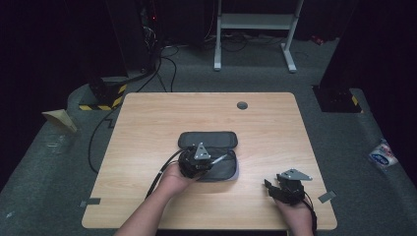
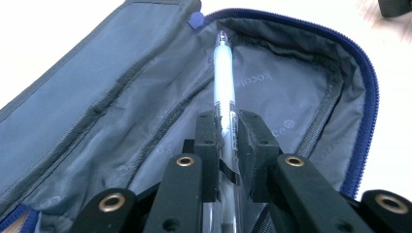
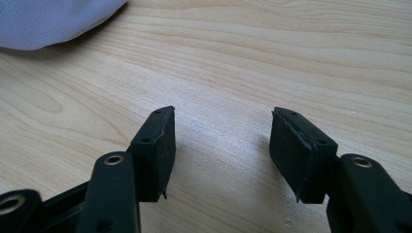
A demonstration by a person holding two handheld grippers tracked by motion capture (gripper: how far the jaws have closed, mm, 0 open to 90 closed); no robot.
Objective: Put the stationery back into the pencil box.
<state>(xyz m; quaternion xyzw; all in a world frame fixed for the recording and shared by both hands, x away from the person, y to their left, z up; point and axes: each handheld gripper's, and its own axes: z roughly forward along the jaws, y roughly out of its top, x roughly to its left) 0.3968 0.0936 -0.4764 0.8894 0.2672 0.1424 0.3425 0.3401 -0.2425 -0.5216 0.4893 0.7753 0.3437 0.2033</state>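
Dark carpet and black stands surround the light wooden table (image 1: 147,128), where an open grey pencil case (image 1: 208,139) with a blue zip lies near the middle. Over its near half hangs the left gripper (image 2: 227,127), jaws clamped on a clear pen (image 2: 222,73) that points into the lining. Well apart, the right gripper (image 3: 221,145) sits low over bare wood near the front edge, jaws spread.
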